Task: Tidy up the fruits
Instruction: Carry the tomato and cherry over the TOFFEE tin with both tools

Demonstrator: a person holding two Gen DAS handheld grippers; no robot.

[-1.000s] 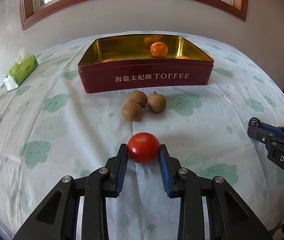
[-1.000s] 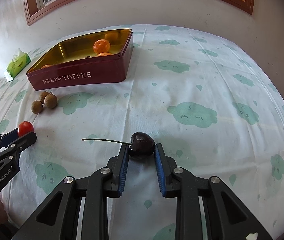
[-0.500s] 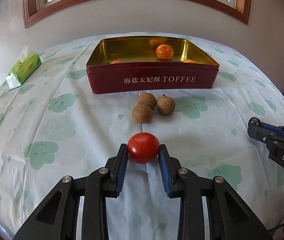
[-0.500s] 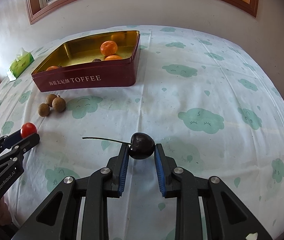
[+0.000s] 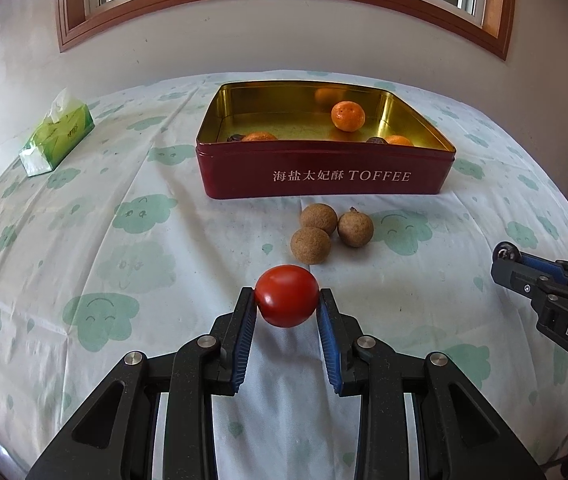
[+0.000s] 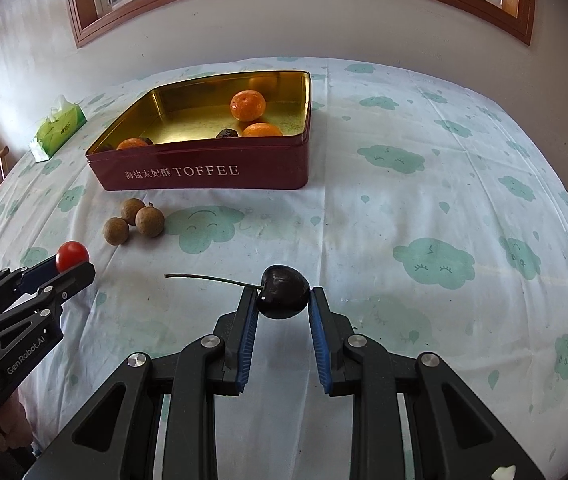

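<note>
The left gripper (image 5: 287,307) grips a red tomato (image 5: 286,295) at frame centre, the right gripper (image 6: 283,303) grips a dark cherry (image 6: 284,291), and the toffee tin (image 5: 324,176) sits above them.

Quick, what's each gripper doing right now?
Left gripper: closed on the tomato.
Right gripper: closed on the cherry.

Left tool (image 5: 286,316): matte black linkage arms with triangular cut-outs, silver round screw heads at the pivots, blue ribbed pads (image 5: 243,336) lining the inner finger faces. Side of body, seen from the right wrist view, carries white lettering "GenRobot.AI". Right tool (image 6: 283,312): same black frame, silver screws, blue ribbed pads. Its side, seen from the left wrist view, shows white letters "DAS" and a small round roller at the tip.
</note>
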